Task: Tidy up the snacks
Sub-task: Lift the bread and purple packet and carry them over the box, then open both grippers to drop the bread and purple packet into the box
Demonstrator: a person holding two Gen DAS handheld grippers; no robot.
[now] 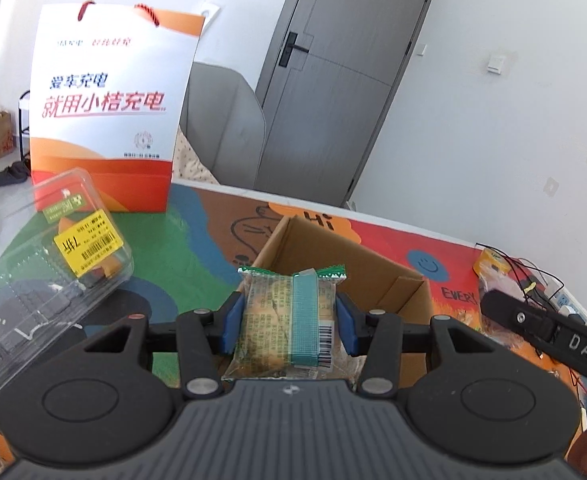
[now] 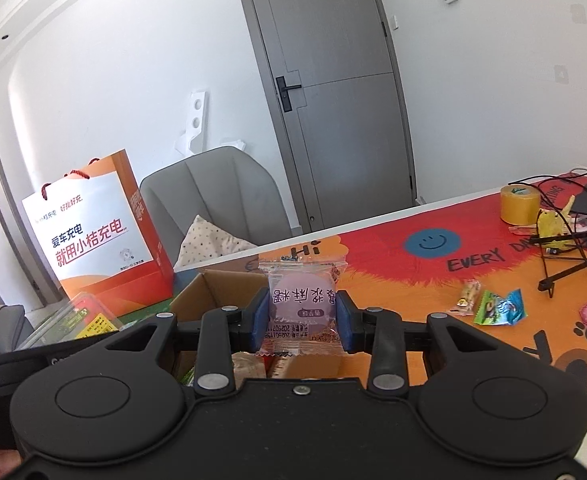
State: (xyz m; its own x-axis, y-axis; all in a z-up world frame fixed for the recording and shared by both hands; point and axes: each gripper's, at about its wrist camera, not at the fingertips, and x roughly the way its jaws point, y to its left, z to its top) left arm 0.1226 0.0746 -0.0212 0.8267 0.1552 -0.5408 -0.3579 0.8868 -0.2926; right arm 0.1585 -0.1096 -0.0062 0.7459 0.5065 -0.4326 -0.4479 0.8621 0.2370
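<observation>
My left hand-held gripper (image 1: 289,320) pinches a green-striped cracker packet (image 1: 289,320) over the open cardboard box (image 1: 377,276); my right hand-held gripper (image 2: 302,314) pinches a purple mochi packet (image 2: 302,304). Clear clamshell box (image 1: 45,280) and orange gift bag (image 1: 109,108) flank left on the counter (image 1: 197,240).

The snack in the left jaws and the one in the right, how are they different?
The green-banded snack is rectangular and yellowish inside; the purple snack holds a round, lilac piece. The green-banded snack has a green stripe; the purple snack has dark writing. Both sit in clear wrappers, gripped above the cardboard box.
</observation>
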